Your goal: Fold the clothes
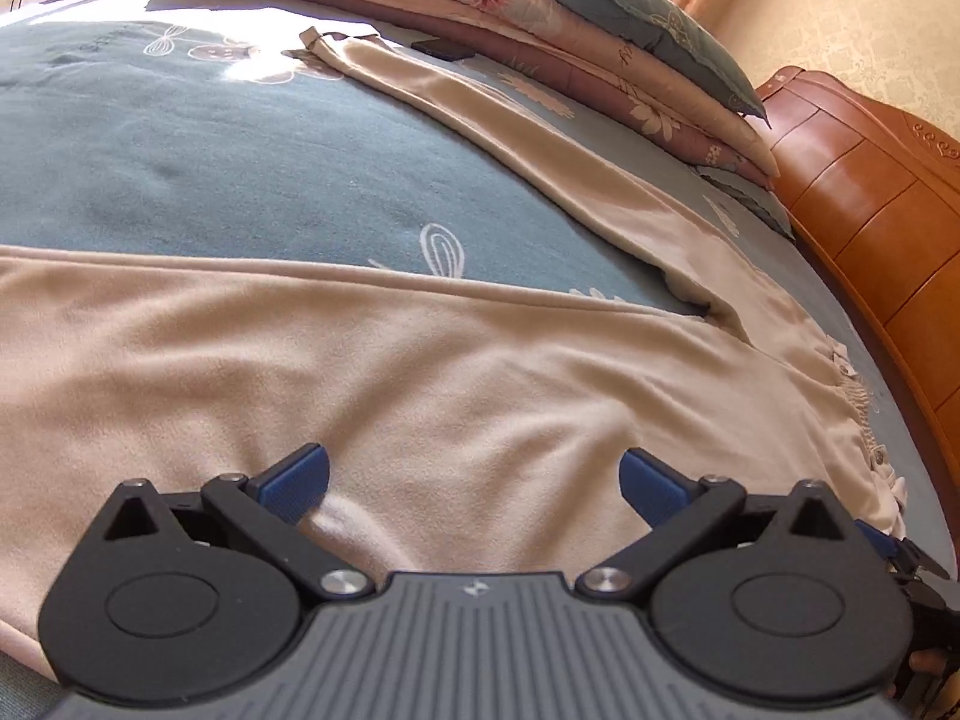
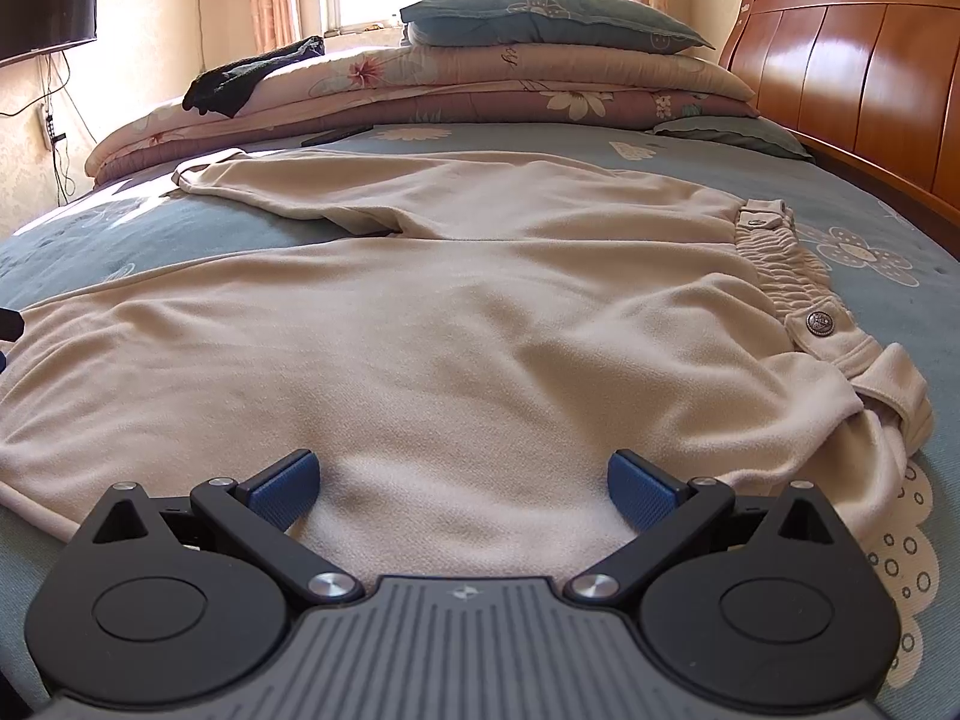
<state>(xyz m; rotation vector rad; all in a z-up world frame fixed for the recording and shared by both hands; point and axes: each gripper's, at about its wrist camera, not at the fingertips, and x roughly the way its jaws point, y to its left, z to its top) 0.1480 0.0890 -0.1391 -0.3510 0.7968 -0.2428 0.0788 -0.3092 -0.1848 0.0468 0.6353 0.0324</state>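
Beige trousers [image 1: 372, 372] lie spread flat on the blue bed, both legs apart; they also show in the right wrist view [image 2: 456, 324], with the elastic waistband and metal button [image 2: 817, 320] at the right. My left gripper [image 1: 474, 480] is open, low over the near leg, its blue pads wide apart and holding nothing. My right gripper [image 2: 462, 483] is open too, low over the near edge of the trousers close to the waist, with nothing held. A bit of the right gripper [image 1: 912, 570] shows at the lower right of the left wrist view.
A stack of folded floral quilts [image 2: 480, 90] with a blue pillow [image 2: 540, 15] lies at the far side of the bed, a dark garment [image 2: 252, 75] on it. A wooden headboard [image 2: 852, 72] stands to the right. A dark phone-like object [image 1: 443, 49] lies near the far trouser leg.
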